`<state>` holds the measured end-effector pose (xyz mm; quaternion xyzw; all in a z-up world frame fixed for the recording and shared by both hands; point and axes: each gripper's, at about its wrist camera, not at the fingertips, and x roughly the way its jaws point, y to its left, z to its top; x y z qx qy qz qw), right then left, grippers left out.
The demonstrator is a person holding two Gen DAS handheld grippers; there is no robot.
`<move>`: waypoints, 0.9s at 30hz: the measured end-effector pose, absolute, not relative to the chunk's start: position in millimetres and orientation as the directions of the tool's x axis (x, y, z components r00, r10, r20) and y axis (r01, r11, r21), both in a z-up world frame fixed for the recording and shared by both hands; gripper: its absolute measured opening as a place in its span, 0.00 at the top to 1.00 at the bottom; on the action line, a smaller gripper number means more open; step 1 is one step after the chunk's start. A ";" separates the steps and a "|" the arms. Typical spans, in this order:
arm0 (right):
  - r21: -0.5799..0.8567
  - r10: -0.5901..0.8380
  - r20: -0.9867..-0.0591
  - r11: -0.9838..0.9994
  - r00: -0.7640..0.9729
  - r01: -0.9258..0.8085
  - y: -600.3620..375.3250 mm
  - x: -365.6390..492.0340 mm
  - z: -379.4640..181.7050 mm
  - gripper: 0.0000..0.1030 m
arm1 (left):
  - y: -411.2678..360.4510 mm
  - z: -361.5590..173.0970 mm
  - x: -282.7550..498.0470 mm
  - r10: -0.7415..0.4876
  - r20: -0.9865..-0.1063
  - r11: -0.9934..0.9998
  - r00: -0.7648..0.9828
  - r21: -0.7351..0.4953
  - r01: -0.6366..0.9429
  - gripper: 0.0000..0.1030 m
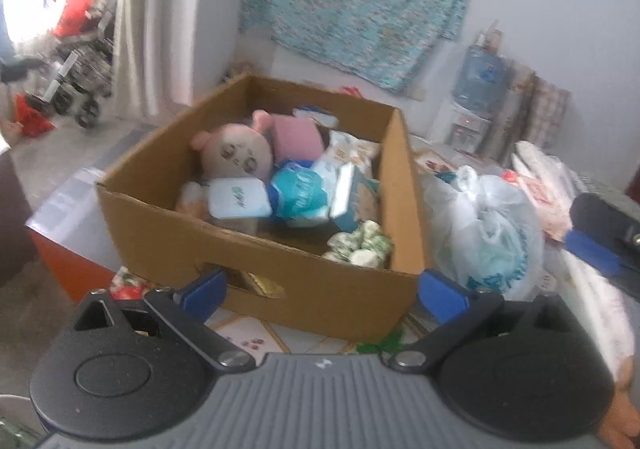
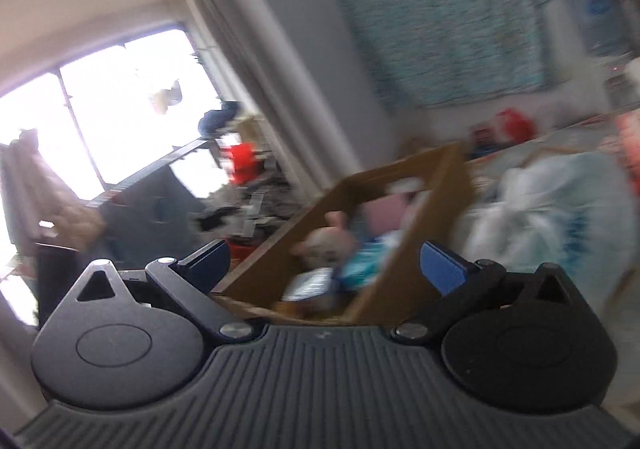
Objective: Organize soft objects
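From my left wrist view I see the cardboard box [image 1: 256, 249] holding the plush toy [image 1: 236, 155] beyond the wide, empty left gripper [image 1: 322, 291], while my blurred right view adds a bright window [image 2: 120, 97] behind the wide, empty right gripper [image 2: 324, 269].

Surface: I see a low table with a patterned, tiled-looking top [image 1: 256, 337].
On it, centre: an open brown cardboard box [image 1: 280, 281].
Just right of the box: a knotted translucent white plastic bag [image 1: 492, 229].

Cardboard box [image 1: 256, 249] open on top; plastic bag [image 1: 488, 225] crowds its right wall.
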<state>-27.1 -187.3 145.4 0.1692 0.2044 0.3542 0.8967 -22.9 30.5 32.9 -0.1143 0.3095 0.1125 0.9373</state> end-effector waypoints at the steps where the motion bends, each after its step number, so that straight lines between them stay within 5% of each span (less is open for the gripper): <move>1: 0.416 0.670 -0.260 0.728 0.696 -0.545 -187.6 -28.2 144.3 0.01 | 27.1 33.5 -24.6 0.173 -0.597 0.945 0.783 -0.124 -0.304 0.00; 5: 0.299 0.540 -0.287 0.835 0.791 -0.462 -191.9 -33.9 141.3 0.01 | 26.6 34.2 -26.4 0.273 -0.589 0.910 0.761 -0.099 -0.403 0.00; 10: 0.191 0.395 -0.364 0.918 0.844 -0.347 -185.1 -31.3 134.5 0.01 | 30.5 26.6 -24.7 0.206 -0.624 0.914 0.754 -0.153 -0.377 0.00; 18: 0.143 0.328 -0.429 0.945 0.842 -0.295 -171.9 -41.7 131.5 0.01 | 9.3 27.8 -29.7 0.298 -0.565 0.939 0.769 0.029 -0.343 0.00; 27: -0.020 0.223 -0.440 0.966 0.870 -0.257 -151.8 -54.4 127.1 0.01 | 12.3 22.8 -23.9 0.305 -0.598 0.942 0.742 0.074 -0.328 0.00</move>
